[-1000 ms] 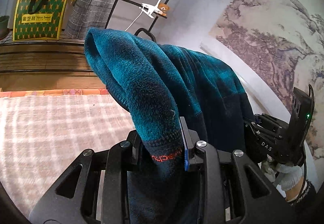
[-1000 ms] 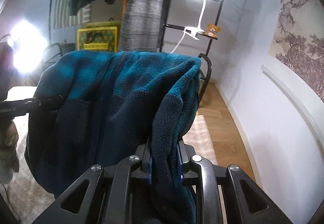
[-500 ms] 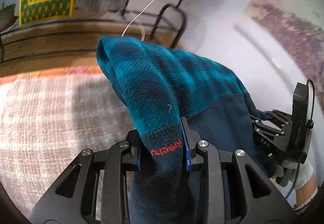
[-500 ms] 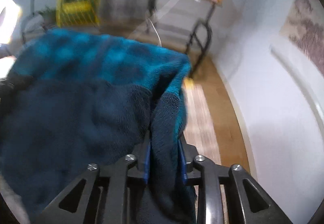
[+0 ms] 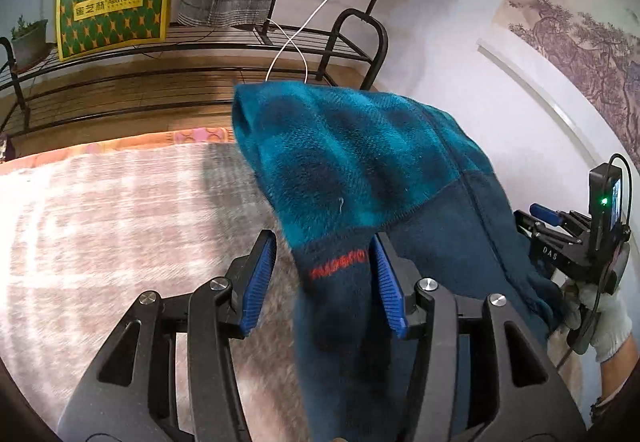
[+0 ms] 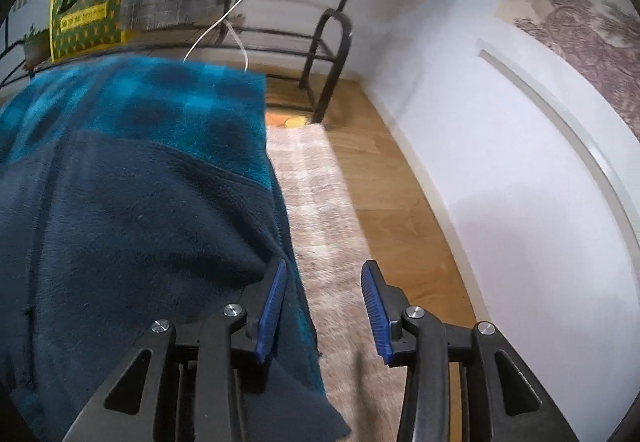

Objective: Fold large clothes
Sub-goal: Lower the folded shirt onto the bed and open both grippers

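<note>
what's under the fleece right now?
The pale checked rug shows beside and beyond the teal fleece, with wood floor at its edge. Whatever lies directly beneath the fleece is hidden.

Both wrist views close, facing rack [image 5: 352, 42]; share fleece [image 6: 132, 202], rug [image 5: 100, 222].

fleece garment [image 5: 360, 158]: teal-and-navy check above, plain navy below
rug [image 5: 100, 226]: pale pink-beige plaid
finger pads [image 6: 274, 306]: blue, ribbed

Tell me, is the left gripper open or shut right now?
Open. The left gripper has its blue pads spread wide, with the fleece cuff hanging loose between them, unpinched.
</note>
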`<state>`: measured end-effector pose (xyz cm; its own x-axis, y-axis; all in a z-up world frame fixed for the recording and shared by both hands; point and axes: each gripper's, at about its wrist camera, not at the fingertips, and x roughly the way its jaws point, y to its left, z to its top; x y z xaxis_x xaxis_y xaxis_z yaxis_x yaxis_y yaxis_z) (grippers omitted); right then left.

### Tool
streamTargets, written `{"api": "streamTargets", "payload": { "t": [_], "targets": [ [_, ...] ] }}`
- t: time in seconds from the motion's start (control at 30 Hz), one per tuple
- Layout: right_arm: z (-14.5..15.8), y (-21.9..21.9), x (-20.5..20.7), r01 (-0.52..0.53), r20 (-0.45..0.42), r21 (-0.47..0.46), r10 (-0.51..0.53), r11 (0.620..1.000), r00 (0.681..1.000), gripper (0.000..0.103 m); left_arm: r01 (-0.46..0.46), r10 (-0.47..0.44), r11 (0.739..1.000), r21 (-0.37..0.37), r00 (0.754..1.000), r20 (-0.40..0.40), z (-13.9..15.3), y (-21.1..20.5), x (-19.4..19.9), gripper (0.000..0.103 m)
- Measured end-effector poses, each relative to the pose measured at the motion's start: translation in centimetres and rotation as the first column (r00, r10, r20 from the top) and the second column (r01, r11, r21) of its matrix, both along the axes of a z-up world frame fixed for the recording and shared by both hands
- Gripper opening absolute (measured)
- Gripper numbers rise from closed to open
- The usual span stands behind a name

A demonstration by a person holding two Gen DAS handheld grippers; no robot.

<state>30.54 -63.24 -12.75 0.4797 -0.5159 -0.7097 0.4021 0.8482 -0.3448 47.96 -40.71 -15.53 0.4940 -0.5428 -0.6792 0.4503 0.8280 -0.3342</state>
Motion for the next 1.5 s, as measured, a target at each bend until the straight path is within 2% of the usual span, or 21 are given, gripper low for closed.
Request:
{"api": "streamTargets", "payload": {
  "t": [0.17, 0.27, 0.5, 0.63, 0.77, 0.9, 1.07, 1.2, 1.3, 1.4, 1.5],
  "targets": [
    [3.3, 1.9, -2.7, -0.012, 0.083, 0.024, 0.010, 1.000, 0.996, 0.039, -0.005, 0.004, 1.000, 0.008, 0.999, 0.039, 3.4, 2.6, -2.9, 0.050],
    [6.3, 4.0, -4.9, -0.035, 0.119, 0.014, 0.033, 0.999, 0.992, 0.039, -0.018, 0.017, 1.000, 0.006, 0.996, 0.090, 6.8, 4.6, -5.3, 0.050],
    [15.0, 9.4, -10.4, -0.083, 0.229, 0.014, 0.077, 0.996, 0.970, 0.039, -0.041, 0.042, 0.999, -0.006, 0.983, 0.181, 16.0, 9.8, -11.8, 0.050],
    [20.7, 13.4, -15.4, -0.114, 0.298, 0.009, 0.106, 0.993, 0.949, 0.041, -0.044, 0.051, 0.998, -0.033, 0.971, 0.235, 21.1, 12.8, -15.9, 0.050],
    [25.4, 16.8, -20.8, -0.136, 0.358, -0.007, 0.129, 0.991, 0.925, 0.042, -0.035, 0.050, 0.998, -0.055, 0.954, 0.295, 26.2, 16.3, -21.9, 0.050],
    [29.1, 20.3, -26.6, -0.160, 0.405, -0.037, 0.161, 0.986, 0.900, 0.052, -0.024, 0.038, 0.999, -0.047, 0.943, 0.331, 29.7, 19.4, -27.9, 0.050],
    [32.9, 24.7, -34.4, -0.181, 0.452, -0.082, 0.198, 0.980, 0.870, 0.052, -0.008, 0.032, 0.998, -0.063, 0.920, 0.390, 33.8, 23.9, -36.2, 0.050],
    [34.9, 27.1, -39.4, -0.172, 0.489, -0.103, 0.201, 0.980, 0.849, 0.052, -0.001, 0.042, 0.995, -0.100, 0.913, 0.406, 36.1, 27.4, -41.4, 0.050],
    [35.8, 28.5, -43.2, -0.170, 0.516, -0.093, 0.194, 0.981, 0.834, 0.052, 0.010, 0.033, 0.995, -0.097, 0.903, 0.428, 36.9, 29.2, -45.0, 0.050],
    [35.7, 29.5, -45.4, -0.161, 0.515, -0.086, 0.182, 0.983, 0.838, 0.052, 0.024, 0.017, 0.996, -0.090, 0.903, 0.429, 36.5, 30.7, -47.9, 0.051],
    [34.6, 30.8, -47.2, -0.162, 0.509, -0.078, 0.179, 0.984, 0.842, 0.054, 0.028, 0.001, 0.998, -0.061, 0.904, 0.427, 34.3, 31.9, -50.1, 0.053]
  ]
}}
